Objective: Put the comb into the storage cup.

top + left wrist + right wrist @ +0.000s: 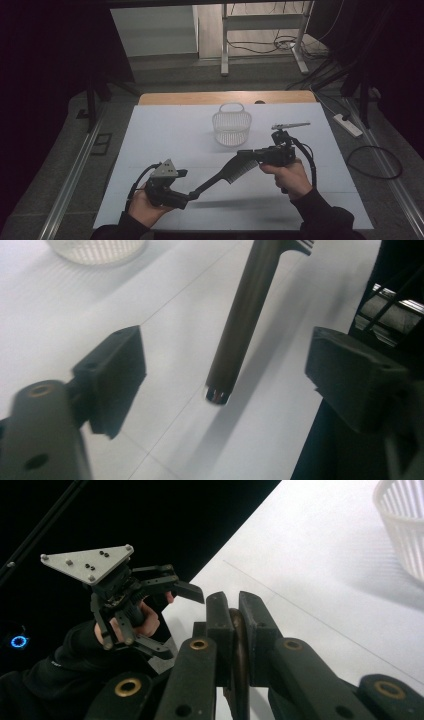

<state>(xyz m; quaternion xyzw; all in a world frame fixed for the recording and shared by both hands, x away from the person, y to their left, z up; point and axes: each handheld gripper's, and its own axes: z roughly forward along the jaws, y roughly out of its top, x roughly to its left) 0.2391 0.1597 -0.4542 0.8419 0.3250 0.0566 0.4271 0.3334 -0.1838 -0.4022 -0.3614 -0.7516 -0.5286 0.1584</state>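
White-covered table [165, 135] with a wooden far edge, grey floor [165, 75], pale metal desk frame [262, 22] behind, loose cables [372, 160], white power strip [347, 125], dark surroundings, dim light

comb [240, 325]: teeth end running off frame at 12 o'clock | basket [97, 249]: top edge cropping it | comb [240, 670]: jaws hiding most of it

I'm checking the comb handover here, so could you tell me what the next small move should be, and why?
Probably draw the left gripper back off the handle. Its jaws stand wide open with the comb handle between them untouched, while the right gripper is clamped on the toothed end and carries it above the table. Once clear, the right hand could likely bring the comb to the white basket.
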